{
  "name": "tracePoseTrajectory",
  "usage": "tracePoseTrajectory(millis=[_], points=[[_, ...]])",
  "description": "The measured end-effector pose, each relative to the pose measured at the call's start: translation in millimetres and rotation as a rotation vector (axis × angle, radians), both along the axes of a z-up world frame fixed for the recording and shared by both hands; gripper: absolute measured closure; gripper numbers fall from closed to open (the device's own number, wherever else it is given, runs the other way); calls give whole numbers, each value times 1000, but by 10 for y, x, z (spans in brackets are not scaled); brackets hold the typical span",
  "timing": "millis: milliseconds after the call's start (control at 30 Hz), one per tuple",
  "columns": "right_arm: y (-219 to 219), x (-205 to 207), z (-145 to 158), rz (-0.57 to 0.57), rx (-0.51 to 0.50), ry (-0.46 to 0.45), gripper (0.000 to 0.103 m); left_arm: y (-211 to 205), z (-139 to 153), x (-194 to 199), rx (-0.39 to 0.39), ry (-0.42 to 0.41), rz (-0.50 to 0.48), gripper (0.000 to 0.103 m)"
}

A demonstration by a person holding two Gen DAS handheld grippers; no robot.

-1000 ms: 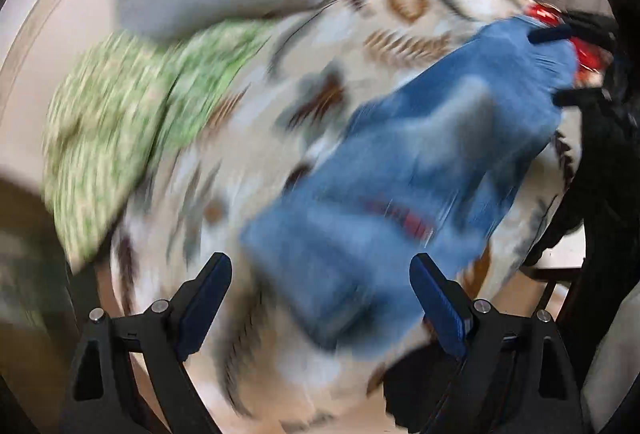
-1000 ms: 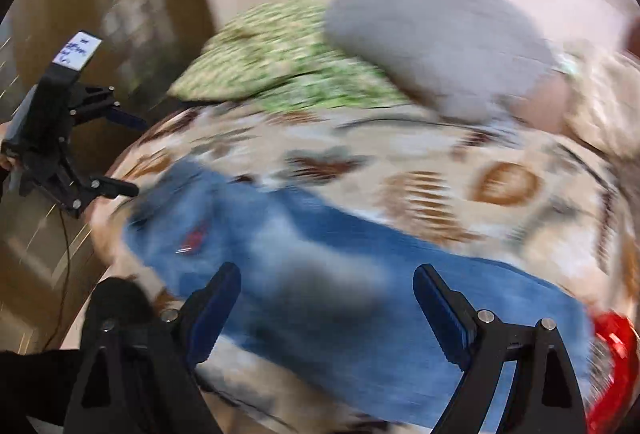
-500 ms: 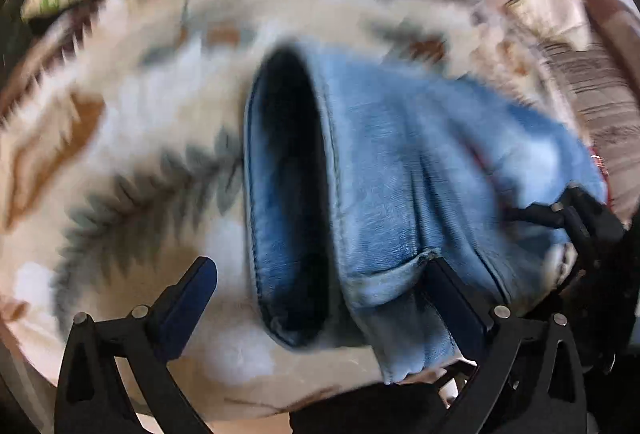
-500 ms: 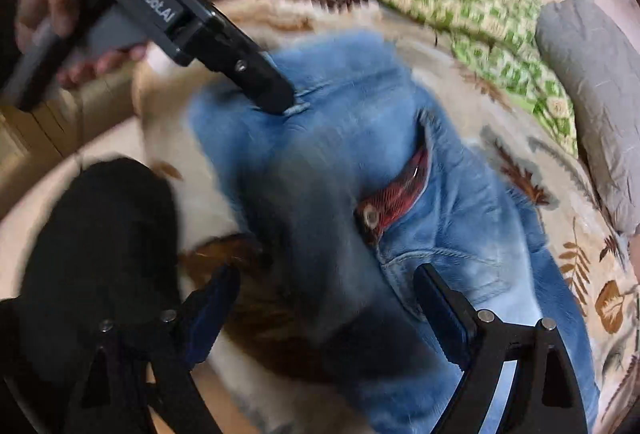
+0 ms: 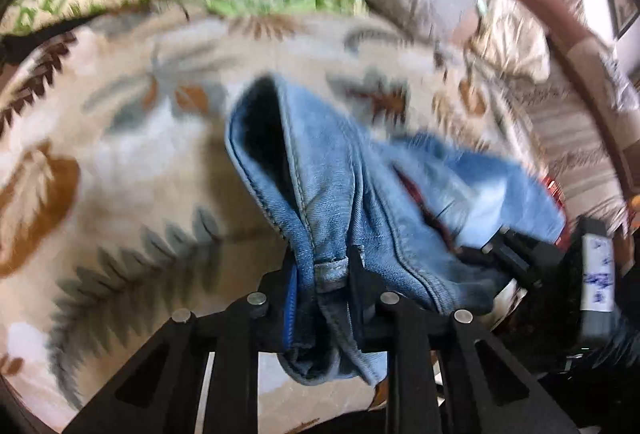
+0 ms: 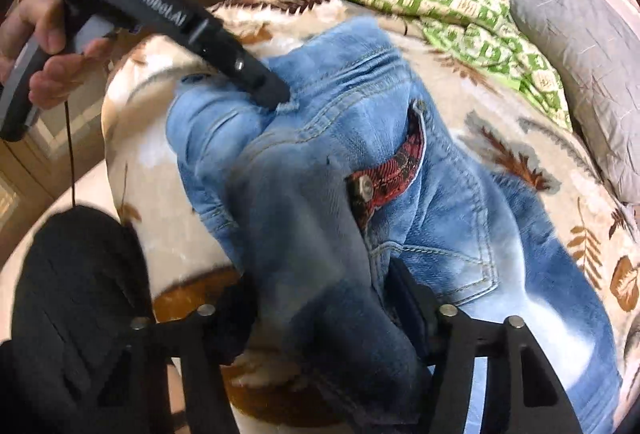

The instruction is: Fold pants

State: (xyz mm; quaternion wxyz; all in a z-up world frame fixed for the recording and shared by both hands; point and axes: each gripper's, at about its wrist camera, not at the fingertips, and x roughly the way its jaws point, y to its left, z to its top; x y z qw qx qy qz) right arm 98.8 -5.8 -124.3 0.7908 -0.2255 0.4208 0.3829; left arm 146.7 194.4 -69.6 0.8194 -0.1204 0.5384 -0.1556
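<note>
a: what changed?
b: both my grippers went from apart to clamped on the jeans (image 6: pixel 360 137) waistband at the blanket's (image 5: pixel 120 153) near edge; left gripper (image 5: pixel 324 270), right gripper (image 6: pixel 320 286). i'm ready to fold.

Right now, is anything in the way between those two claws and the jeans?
Nothing visible. The left gripper is already clamped on the jeans at the waistband, and the right gripper is closed on bunched denim.

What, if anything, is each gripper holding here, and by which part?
Both grip the light blue denim pants at the waistband: the left gripper is clamped on a belt loop, and the right gripper on bunched denim near the button.
</note>
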Motion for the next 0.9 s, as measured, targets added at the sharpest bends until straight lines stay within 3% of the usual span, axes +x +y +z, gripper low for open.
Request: tracePoseTrajectory(millis=[67,100,167,267,333,367,467,500,567,667,767,900], points=[[37,68,107,-15,42,3,40,138,192,1,10,-52,18,81],[81,100,158,-18,62,1,40,233,257,7,18,-77,28,87],[219,164,247,-22,102,-14,40,499,311,-5,10,-72,55,87],[424,212,175,-39,106,6,40,563,-2,-15,119,6,52,89],[541,246,-19,-66,58,49,29,535,-328,4,140,78,32,88],[562,243,-64,-69,44,48,20,504,-477,15,146,100,25,82],[514,169,-85,-60,24,13,18,438,-576,25,159,91,40,65],[458,152,-52,-60,16,8,18,422,-514,30,172,82,46,44],[266,108,54,-65,22,3,18,391,-251,-27,248,8,74,20],[-167,78,250,-117,63,3,17,200,270,-131,353,-149,46,18],[-733,-10,403,-226,124,4,17,-274,611,-178,316,-228,-93,3],[-1570,-199,513,-397,158,5,15,-1125,760,-157,318,-313,-313,3]])
